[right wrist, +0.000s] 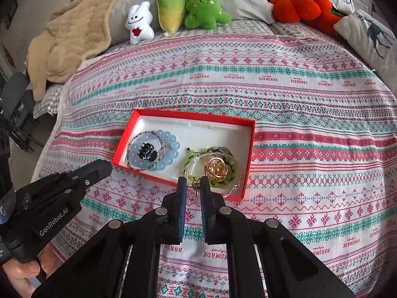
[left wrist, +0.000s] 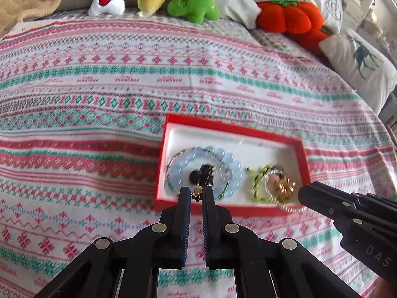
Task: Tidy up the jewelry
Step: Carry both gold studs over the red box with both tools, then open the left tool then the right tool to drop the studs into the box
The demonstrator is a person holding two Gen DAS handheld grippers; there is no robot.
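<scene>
Black two-finger grippers, blue-padded

Left gripper (left wrist: pixel 196 193) and right gripper (right wrist: pixel 193 183): matte black linkages, round silver rivets behind the jaws, ribbed blue pads, white "GenRobot.AI" lettering, bare-skinned hand (right wrist: pixel 23 277).

The bedspread (right wrist: pixel 297 129) lies bare around the red box (right wrist: pixel 250 149) on all sides; the box's far half is bare white, its near half crowded by the blue bracelet (right wrist: pixel 171 149) and gold ring (right wrist: pixel 215 168); plush toys (right wrist: pixel 206 7) and pillows (right wrist: pixel 372 34) line the far edge, well apart.
</scene>
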